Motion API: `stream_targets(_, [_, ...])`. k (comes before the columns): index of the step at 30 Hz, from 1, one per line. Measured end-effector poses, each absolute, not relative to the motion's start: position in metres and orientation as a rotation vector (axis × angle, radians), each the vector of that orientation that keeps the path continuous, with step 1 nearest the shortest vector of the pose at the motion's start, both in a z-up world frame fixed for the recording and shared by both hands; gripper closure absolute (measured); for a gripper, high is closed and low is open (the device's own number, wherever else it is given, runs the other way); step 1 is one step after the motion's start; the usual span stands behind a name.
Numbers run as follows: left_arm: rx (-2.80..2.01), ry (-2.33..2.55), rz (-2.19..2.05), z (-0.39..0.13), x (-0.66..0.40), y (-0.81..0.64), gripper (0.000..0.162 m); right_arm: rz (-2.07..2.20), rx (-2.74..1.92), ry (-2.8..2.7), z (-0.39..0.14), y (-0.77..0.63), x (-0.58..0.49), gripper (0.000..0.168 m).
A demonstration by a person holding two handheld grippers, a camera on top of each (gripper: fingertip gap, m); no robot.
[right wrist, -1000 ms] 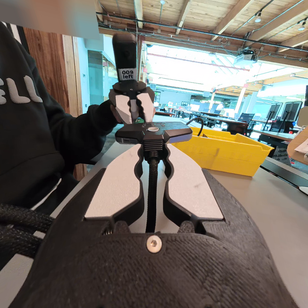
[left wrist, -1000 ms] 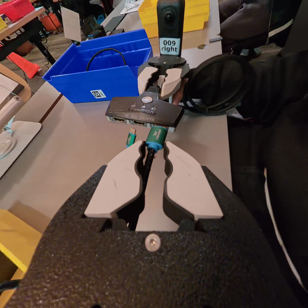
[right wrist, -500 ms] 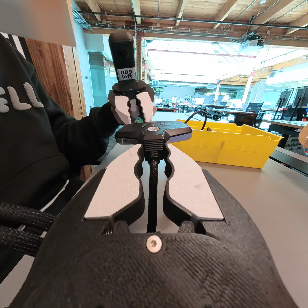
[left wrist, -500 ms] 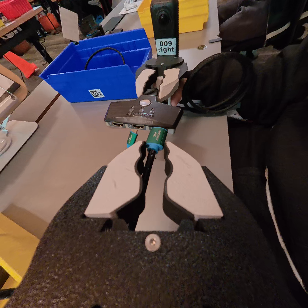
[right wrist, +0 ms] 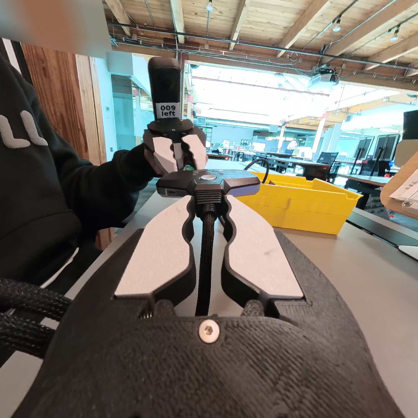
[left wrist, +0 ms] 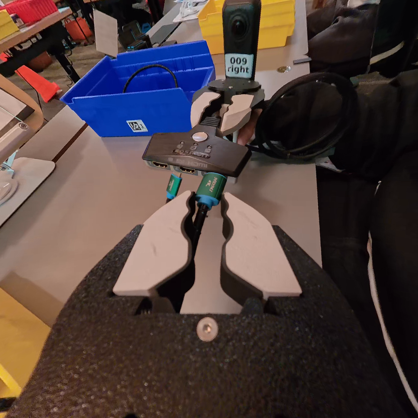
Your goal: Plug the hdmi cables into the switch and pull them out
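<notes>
Green shell: the HDMI plug [left wrist: 210,186], green with a blue collar, sits nose-first at the rightmost port of the black switch [left wrist: 197,155], tilted a little, so seating depth is hard to call.
Left gripper: the left gripper [left wrist: 205,199] has its fingertips closed in around the blue collar and the cable just behind it; the jaws stand narrow, and it looks like a grip.
Right gripper: the right gripper [right wrist: 208,202] pinches the ribbed strain relief [right wrist: 208,196] at the switch's back, jaws narrow, holding the box up off the grey table [left wrist: 90,192].
Axis: plug and port lie on one line straight ahead of the left jaws, and the two grippers face each other along it.
Nearer hand: the left one owns the plug; the right only braces.
Next move, my read: a straight push or pull along that line, no sideways twist.
Spare plug: a second green plug [left wrist: 173,185] lies loose on the table below the middle port.
Background: blue bin [left wrist: 135,108] behind, yellow bin [right wrist: 298,203] beyond.
</notes>
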State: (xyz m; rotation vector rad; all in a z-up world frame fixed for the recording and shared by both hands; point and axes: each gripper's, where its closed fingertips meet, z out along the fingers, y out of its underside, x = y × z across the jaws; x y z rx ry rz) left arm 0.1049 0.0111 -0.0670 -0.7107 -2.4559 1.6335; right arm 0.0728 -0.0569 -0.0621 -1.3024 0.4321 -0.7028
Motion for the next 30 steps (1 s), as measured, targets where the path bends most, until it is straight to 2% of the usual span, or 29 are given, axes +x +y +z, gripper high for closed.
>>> stream_targets(2, [-0.689,-2.429,1.666,-0.06,0.103,0.011,0.14,-0.719,-1.291,0.415,-0.059,-0.057,0.071,0.146])
stream_targets(4, [-0.61,-2.38,1.761,-0.038,0.11,0.017,0.122,-0.716,-1.267,0.431,-0.057,-0.063,0.071,0.146])
stream_targets(5, [-0.542,-2.354,1.854,-0.022,0.121,0.022,0.118,-0.721,-1.246,0.445,-0.056,-0.069,0.07,0.146])
stream_targets(8, [-0.094,-2.329,2.166,0.014,0.191,0.049,0.127,-0.776,-1.148,0.503,-0.048,-0.092,0.069,0.146])
stream_targets(11, [0.481,-2.495,2.167,-0.014,0.28,0.079,0.125,-0.785,-1.078,0.572,-0.046,-0.108,0.072,0.146])
stream_targets(12, [0.553,-2.509,2.107,-0.028,0.292,0.081,0.116,-0.792,-1.074,0.581,-0.046,-0.109,0.073,0.146])
stream_targets(14, [0.601,-2.445,1.998,-0.047,0.296,0.074,0.11,-0.809,-1.088,0.587,-0.048,-0.108,0.075,0.146])
stream_targets(18, [0.696,-2.491,1.938,-0.078,0.306,0.058,0.119,-0.806,-1.077,0.58,-0.047,-0.109,0.074,0.146])
stream_targets(20, [0.669,-2.522,1.895,-0.089,0.303,0.051,0.125,-0.789,-1.063,0.57,-0.045,-0.109,0.072,0.146])
stream_targets(22, [0.651,-2.477,2.016,-0.08,0.303,0.049,0.154,-0.776,-1.046,0.548,-0.042,-0.109,0.068,0.146])
stream_targets(26, [0.528,-2.561,2.293,-0.047,0.305,0.06,0.155,-0.796,-0.986,0.538,-0.035,-0.117,0.064,0.146])
stream_targets(28, [0.186,-2.554,2.557,-0.017,0.288,0.062,0.156,-0.824,-0.949,0.538,-0.031,-0.124,0.061,0.146])
stream_targets(30, [-0.412,-2.503,2.709,0.005,0.245,0.055,0.156,-0.855,-0.897,0.529,-0.025,-0.132,0.057,0.146])
